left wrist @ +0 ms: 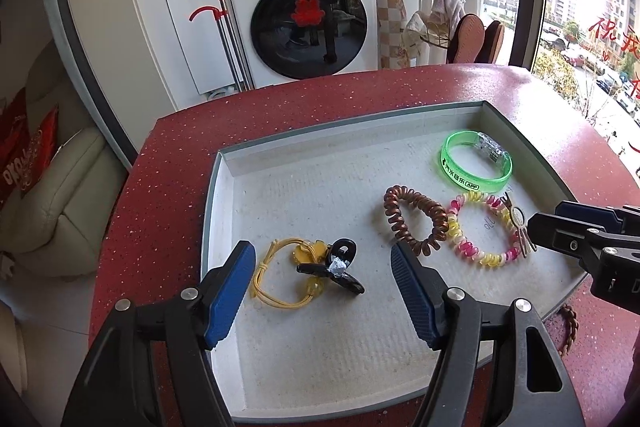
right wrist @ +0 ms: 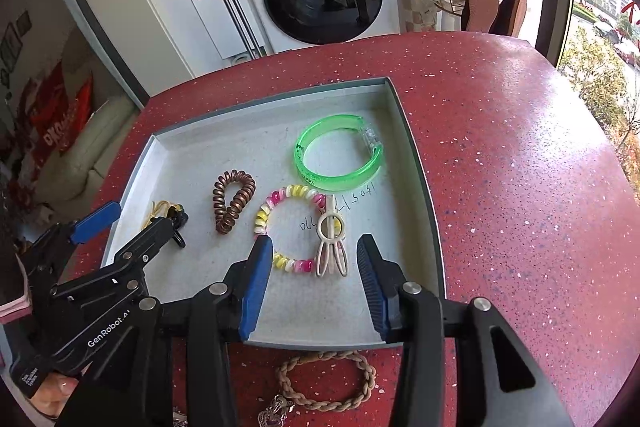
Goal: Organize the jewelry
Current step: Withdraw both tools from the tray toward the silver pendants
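Red speckled countertop (right wrist: 500,147) carries your gray tray (right wrist: 416,163) of hair ties: your left gripper (left wrist: 324,263) gapes over a black clip (left wrist: 336,267), your right gripper (right wrist: 314,267) released above what looks like a rabbit-shaped clip (right wrist: 330,247); a braided bracelet (right wrist: 326,381) lies outside.

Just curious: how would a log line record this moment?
left claw: open | right claw: open | tray: five items | braided bracelet: outside

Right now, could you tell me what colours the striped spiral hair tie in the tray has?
The spiral hair tie alternates pink, yellow and white; clearest in the right wrist view.
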